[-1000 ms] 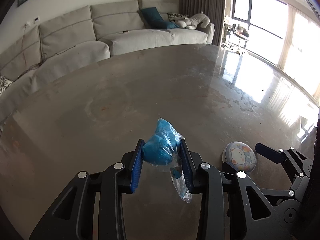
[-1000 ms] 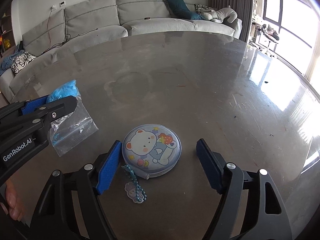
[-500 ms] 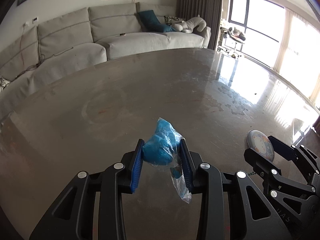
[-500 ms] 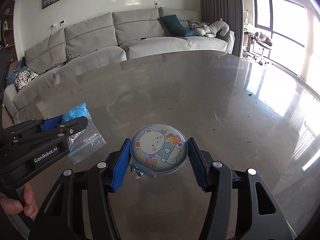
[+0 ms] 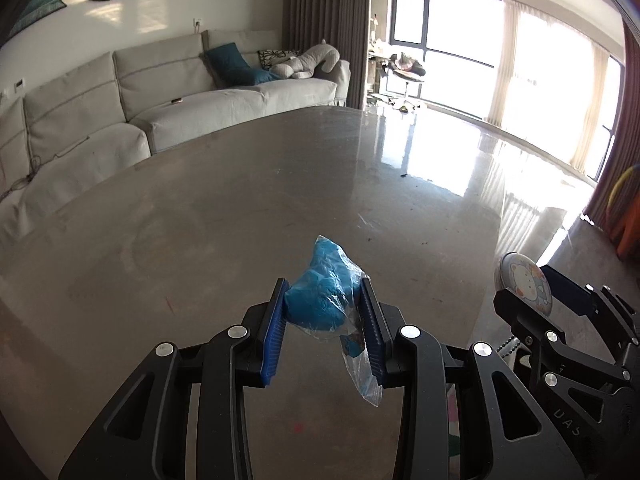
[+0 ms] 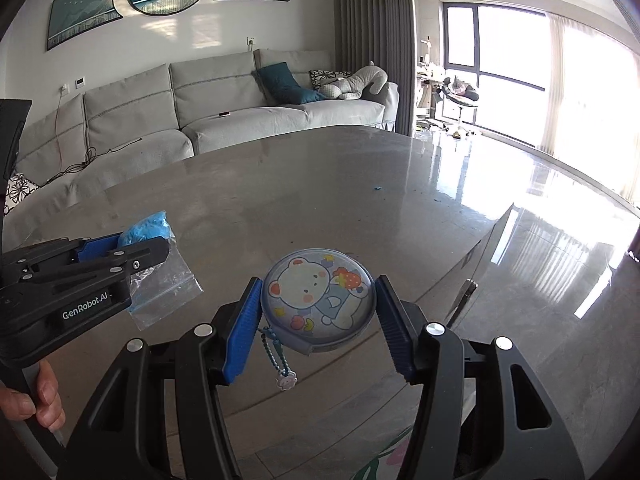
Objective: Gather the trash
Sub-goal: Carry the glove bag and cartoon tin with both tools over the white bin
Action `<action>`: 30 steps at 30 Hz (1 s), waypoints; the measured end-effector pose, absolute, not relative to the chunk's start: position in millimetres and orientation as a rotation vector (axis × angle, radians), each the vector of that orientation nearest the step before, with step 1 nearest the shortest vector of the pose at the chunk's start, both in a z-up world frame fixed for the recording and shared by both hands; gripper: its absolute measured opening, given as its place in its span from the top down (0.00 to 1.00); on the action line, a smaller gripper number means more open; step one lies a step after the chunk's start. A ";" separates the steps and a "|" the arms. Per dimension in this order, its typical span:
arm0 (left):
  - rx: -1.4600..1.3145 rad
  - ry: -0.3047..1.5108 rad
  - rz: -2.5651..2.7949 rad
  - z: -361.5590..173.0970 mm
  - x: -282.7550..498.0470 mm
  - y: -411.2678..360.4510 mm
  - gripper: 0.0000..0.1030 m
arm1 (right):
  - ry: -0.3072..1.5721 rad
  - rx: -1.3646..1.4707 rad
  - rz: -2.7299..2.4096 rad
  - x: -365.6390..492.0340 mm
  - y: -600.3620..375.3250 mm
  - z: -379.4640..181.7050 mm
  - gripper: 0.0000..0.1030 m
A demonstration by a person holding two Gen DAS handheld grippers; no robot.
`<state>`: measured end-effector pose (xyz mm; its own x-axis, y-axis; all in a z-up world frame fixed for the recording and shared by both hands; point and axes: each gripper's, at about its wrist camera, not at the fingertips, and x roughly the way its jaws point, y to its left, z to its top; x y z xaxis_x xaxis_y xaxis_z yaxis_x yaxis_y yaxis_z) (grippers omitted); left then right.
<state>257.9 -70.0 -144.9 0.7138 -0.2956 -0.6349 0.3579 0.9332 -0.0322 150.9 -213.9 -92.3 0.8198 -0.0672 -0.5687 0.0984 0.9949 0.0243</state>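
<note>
The left tool point(image 5: 325, 322) is clamped on a clear bag of blue material point(image 5: 323, 300), lifted off the grey surface point(image 6: 320, 184), and the right tool point(image 6: 318, 320) grips a round bear-print case point(image 6: 319, 298) by its edges, both apparently raised for carrying away as trash.

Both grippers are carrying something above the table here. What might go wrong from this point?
1. The left gripper pinches the clear bag of blue material by its bulge; the loose tail hangs free and the lump might slip out.
2. The right gripper holds the round bear-print case only by its curved rim, so it may pivot or pop out.
3. The case's bead chain and charm dangle and may snag.
</note>
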 end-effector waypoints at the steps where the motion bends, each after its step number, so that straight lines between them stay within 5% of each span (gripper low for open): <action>1: 0.093 0.690 -0.396 -146.9 254.2 -78.4 0.66 | 0.605 0.060 -0.107 145.7 -220.5 -92.2 0.44; 30: 0.340 0.729 -0.969 -221.4 139.6 -286.1 0.66 | 0.660 0.156 -0.402 -7.3 -372.8 -134.4 0.44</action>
<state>139.6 -286.1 -221.4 0.3571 -0.6242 -0.6949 0.8409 0.5388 -0.0518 -7.3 -372.8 -134.4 0.7163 -0.3129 -0.6237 0.4106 0.9117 0.0142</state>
